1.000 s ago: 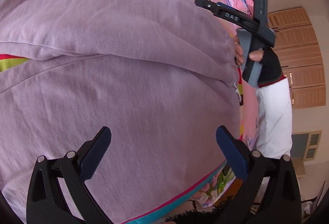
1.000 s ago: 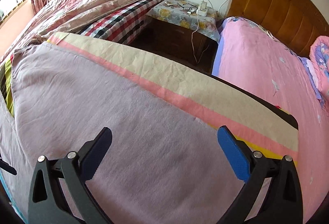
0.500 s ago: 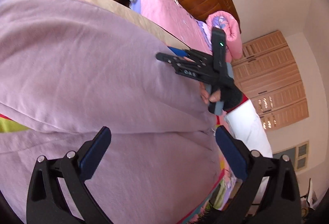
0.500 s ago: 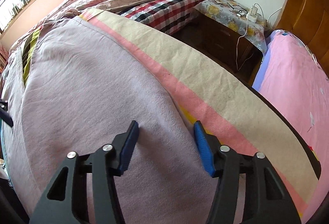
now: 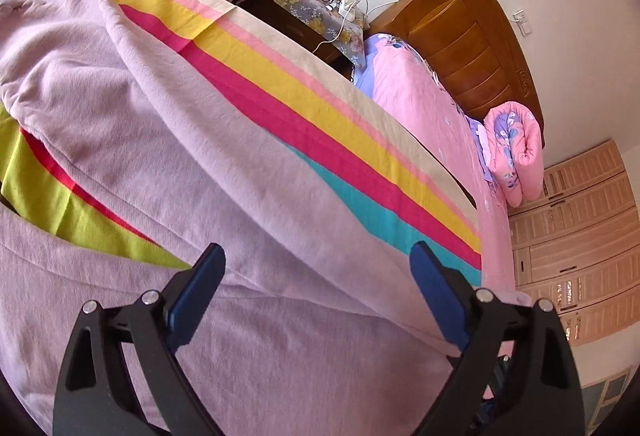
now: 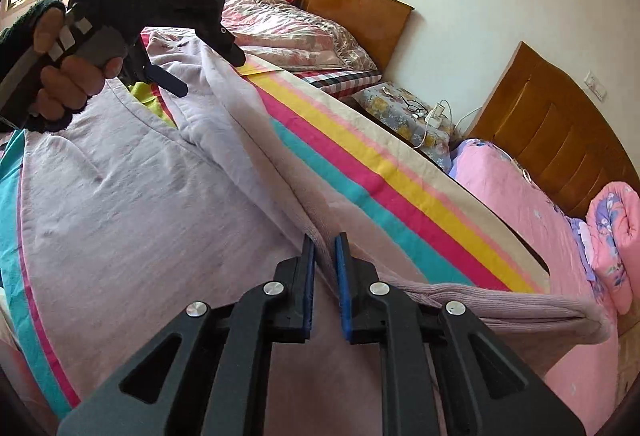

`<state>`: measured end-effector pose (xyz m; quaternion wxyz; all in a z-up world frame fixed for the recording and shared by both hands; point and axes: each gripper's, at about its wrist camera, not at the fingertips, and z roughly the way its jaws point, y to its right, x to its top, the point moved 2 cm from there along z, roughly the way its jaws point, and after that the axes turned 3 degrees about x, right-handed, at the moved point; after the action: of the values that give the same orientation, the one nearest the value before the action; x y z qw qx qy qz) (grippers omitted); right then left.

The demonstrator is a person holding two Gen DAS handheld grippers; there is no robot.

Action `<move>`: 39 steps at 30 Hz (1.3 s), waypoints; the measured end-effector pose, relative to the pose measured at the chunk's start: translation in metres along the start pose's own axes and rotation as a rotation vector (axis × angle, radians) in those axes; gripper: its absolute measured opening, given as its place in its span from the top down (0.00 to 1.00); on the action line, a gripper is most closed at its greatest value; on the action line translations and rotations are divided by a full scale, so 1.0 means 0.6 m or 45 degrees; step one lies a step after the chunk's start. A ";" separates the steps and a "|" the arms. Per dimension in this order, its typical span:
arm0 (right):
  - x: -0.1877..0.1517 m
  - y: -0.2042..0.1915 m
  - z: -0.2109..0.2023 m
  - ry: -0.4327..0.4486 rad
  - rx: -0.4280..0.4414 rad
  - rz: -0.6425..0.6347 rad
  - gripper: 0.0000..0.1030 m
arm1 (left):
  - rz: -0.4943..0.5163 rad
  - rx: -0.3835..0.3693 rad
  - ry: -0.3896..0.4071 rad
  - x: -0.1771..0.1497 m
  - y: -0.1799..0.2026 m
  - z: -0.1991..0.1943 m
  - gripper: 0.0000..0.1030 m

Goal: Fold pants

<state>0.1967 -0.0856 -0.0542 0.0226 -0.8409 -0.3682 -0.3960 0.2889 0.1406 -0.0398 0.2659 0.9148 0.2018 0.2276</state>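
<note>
Bedroom, striped sheet [image 6: 400, 192] over a bed-level surface, lilac pants [image 5: 200, 164] spread across it. Right gripper [image 6: 325, 260] is pinched nearly closed on a raised fold of one leg, which runs away up-left as a long ridge toward the left gripper [image 6: 176, 80]. Left gripper [image 5: 316, 292] sits wide apart with nothing in it, hovering over the other leg near the crotch gap (green stripe shows through there). Long axis runs between the two grippers; right one is nearer the cuff [image 6: 532, 304]. Waistband mostly hidden behind the left gripper; height of the left fingers above the cloth is unclear.
</note>
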 end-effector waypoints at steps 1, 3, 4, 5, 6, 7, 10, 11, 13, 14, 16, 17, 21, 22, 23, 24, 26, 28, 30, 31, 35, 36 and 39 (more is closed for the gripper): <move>-0.020 -0.016 -0.006 -0.022 0.014 0.082 0.85 | 0.019 0.012 -0.011 -0.016 0.000 0.003 0.16; -0.061 -0.031 -0.014 -0.057 0.073 0.256 0.65 | 0.052 0.057 -0.013 -0.037 -0.004 0.008 0.20; -0.080 -0.029 -0.019 -0.073 0.083 0.357 0.53 | 0.055 0.068 -0.013 -0.044 -0.010 0.010 0.21; -0.098 -0.024 -0.026 -0.081 0.089 0.466 0.31 | 0.047 0.059 -0.016 -0.049 -0.017 0.010 0.22; -0.118 -0.015 -0.040 -0.059 0.105 0.584 0.27 | 0.043 0.040 -0.019 -0.053 -0.025 0.009 0.22; -0.136 -0.004 -0.056 -0.023 0.132 0.697 0.27 | 0.044 0.023 -0.020 -0.056 -0.031 0.005 0.22; -0.197 0.046 -0.093 0.025 0.102 1.050 0.28 | 0.062 0.014 0.012 -0.063 -0.054 -0.011 0.22; -0.218 0.068 -0.098 0.028 0.084 1.163 0.33 | 0.072 0.008 0.022 -0.064 -0.061 -0.016 0.22; -0.256 0.109 -0.097 0.011 0.057 1.369 0.41 | 0.073 -0.011 0.038 -0.064 -0.073 -0.024 0.22; -0.270 0.127 -0.096 0.025 0.065 1.453 0.46 | 0.068 -0.027 0.045 -0.064 -0.081 -0.028 0.22; -0.284 0.152 -0.088 0.029 0.064 1.553 0.49 | 0.065 -0.039 0.058 -0.064 -0.092 -0.035 0.22; -0.283 0.161 -0.084 0.033 0.058 1.579 0.50 | 0.066 -0.040 0.070 -0.063 -0.097 -0.037 0.22; -0.268 0.188 -0.055 0.018 0.014 1.626 0.55 | 0.058 -0.051 0.087 -0.059 -0.119 -0.045 0.22; -0.266 0.189 -0.051 0.021 0.017 1.643 0.62 | 0.055 -0.047 0.088 -0.056 -0.121 -0.046 0.22; -0.266 0.190 -0.050 0.023 0.003 1.644 0.76 | 0.049 -0.047 0.089 -0.052 -0.123 -0.045 0.22; -0.263 0.190 -0.051 0.027 -0.019 1.641 0.83 | 0.039 -0.049 0.091 -0.047 -0.127 -0.046 0.22; -0.259 0.192 -0.060 0.074 -0.030 1.642 0.86 | 0.004 -0.053 0.096 -0.033 -0.132 -0.048 0.24; -0.251 0.199 -0.078 0.112 -0.051 1.603 0.87 | -0.032 -0.075 0.095 -0.015 -0.134 -0.048 0.26; -0.238 0.202 -0.090 0.150 -0.050 1.591 0.87 | -0.063 -0.071 0.090 0.007 -0.131 -0.043 0.27; -0.235 0.206 -0.095 0.166 -0.042 1.588 0.87 | -0.079 -0.069 0.081 0.019 -0.129 -0.036 0.28; -0.228 0.213 -0.100 0.188 -0.017 1.584 0.87 | -0.134 -0.025 0.039 0.055 -0.125 -0.003 0.37; -0.229 0.213 -0.100 0.190 -0.011 1.585 0.87 | -0.135 -0.018 0.028 0.062 -0.123 0.007 0.42; -0.232 0.216 -0.097 0.192 0.002 1.588 0.87 | -0.168 0.002 -0.012 0.080 -0.130 0.043 0.71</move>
<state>0.1835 -0.2832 -0.0764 0.2759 -0.8673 0.1939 -0.3661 0.3219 0.2146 -0.0895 0.2805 0.9007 0.2607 0.2052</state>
